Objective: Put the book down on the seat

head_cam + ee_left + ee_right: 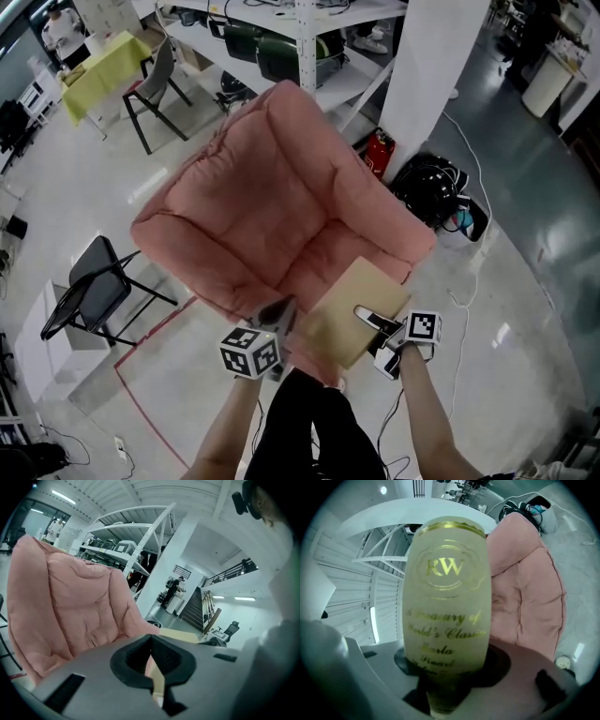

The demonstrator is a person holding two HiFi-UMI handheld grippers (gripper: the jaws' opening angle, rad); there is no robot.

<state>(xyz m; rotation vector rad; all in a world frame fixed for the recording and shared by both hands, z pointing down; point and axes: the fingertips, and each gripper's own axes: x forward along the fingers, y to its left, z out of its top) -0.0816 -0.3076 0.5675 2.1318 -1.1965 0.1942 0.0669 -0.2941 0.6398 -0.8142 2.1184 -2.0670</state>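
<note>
**Reader:** Panel by panel: what holds the book?

**Holder:** Head view: my right gripper [377,325] is clamped on the near edge of the tan book [349,317]. Right gripper view: the cover fills the middle, with a gold "RW" crest above lines of gold lettering. The volume stands out lengthways from between my closed jaws.

**Reader:** Where does it lie relative to the chair?

**Holder:** Over the front of the seat [309,253] of the pink armchair [272,159], toward the right side of the head view. I cannot tell whether it touches the cushion.

**Reader:** And the other side?

**Holder:** Head view: my left gripper [278,307] sits just beside the book's left corner, at the seat's front edge. Left gripper view: my jaws are drawn together with the tips meeting, and only a thin pale slit shows lower down. The book's edge shows beyond them to the right, and the chair's padded back is at left.

**Reader:** Surroundings?

**Holder:** A black folding chair [94,281] stands left of the armchair. A red fire extinguisher [378,153] stands behind it, near a white column [431,66]. A table with a yellow cloth [103,70] is at upper left.
</note>
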